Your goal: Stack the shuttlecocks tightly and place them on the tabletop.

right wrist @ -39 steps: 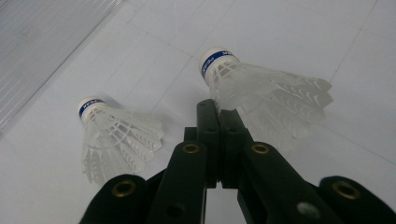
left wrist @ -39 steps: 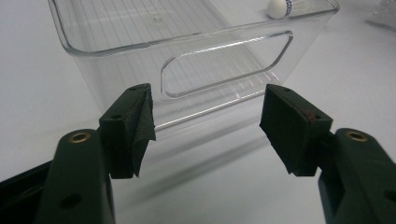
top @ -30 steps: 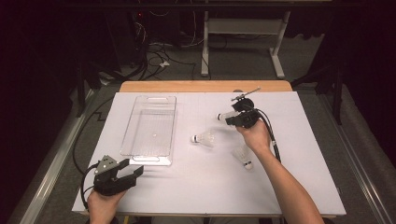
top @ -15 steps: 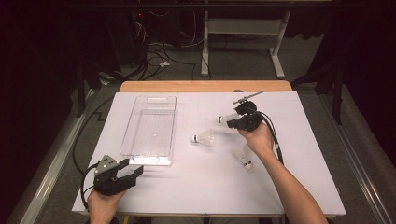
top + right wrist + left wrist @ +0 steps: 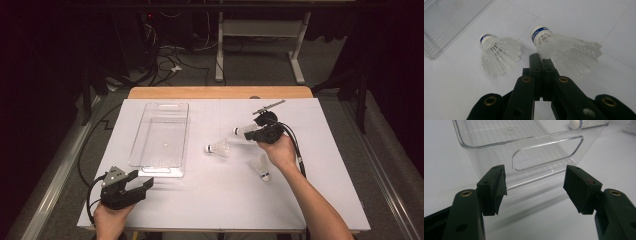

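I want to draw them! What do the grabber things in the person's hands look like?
Both are black. The left gripper has a grey three-cornered plate on top, chunky jaws with dark pads and brass-coloured rivets. The right gripper looks alike. A black cable trails from each. The forearms are bare, no sleeves.

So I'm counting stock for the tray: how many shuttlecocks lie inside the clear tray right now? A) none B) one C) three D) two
A, since the clear tray holds nothing, while the three shuttlecocks are out on the white table, one of them at the right gripper with its fingers closed.
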Demonstrator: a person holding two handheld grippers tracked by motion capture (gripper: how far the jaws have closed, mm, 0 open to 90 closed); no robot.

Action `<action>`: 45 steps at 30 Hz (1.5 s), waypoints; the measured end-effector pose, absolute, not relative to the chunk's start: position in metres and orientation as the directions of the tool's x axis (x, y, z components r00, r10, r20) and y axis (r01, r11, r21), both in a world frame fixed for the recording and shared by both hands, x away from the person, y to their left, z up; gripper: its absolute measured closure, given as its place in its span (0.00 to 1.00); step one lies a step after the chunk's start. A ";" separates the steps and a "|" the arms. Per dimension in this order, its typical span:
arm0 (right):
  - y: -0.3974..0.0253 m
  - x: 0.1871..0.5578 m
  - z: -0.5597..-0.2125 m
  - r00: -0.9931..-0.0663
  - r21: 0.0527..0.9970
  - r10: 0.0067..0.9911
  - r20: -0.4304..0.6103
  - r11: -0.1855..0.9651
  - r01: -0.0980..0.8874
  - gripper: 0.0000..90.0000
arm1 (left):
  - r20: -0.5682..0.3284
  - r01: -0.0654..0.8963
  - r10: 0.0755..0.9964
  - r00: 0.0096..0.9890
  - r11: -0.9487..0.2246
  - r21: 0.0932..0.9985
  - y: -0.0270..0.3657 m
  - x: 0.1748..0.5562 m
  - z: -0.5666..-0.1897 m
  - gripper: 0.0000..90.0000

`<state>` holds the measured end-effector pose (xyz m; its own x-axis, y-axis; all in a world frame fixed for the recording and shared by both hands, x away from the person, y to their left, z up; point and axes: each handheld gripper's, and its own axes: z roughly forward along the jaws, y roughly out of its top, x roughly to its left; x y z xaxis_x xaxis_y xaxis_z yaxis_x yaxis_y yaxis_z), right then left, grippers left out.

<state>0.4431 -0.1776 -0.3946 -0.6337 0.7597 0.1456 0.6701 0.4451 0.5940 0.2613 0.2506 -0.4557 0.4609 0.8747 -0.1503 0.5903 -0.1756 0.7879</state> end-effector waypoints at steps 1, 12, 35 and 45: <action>-0.178 0.443 -0.395 -0.635 0.593 0.759 0.147 0.446 0.670 1.00 | -0.151 0.591 0.874 0.461 -0.176 0.787 0.251 0.261 -0.456 0.39; -0.180 0.439 -0.395 -0.649 0.600 0.746 0.146 0.455 0.658 1.00 | -0.150 0.592 0.877 0.457 -0.174 0.787 0.250 0.262 -0.456 0.39; -0.181 0.430 -0.402 -0.684 0.603 0.711 0.161 0.478 0.639 1.00 | -0.150 0.592 0.877 0.456 -0.173 0.787 0.250 0.262 -0.456 0.39; -0.175 0.427 -0.403 -0.703 0.605 0.691 0.168 0.491 0.627 1.00 | -0.152 0.591 0.876 0.458 -0.172 0.788 0.250 0.263 -0.456 0.39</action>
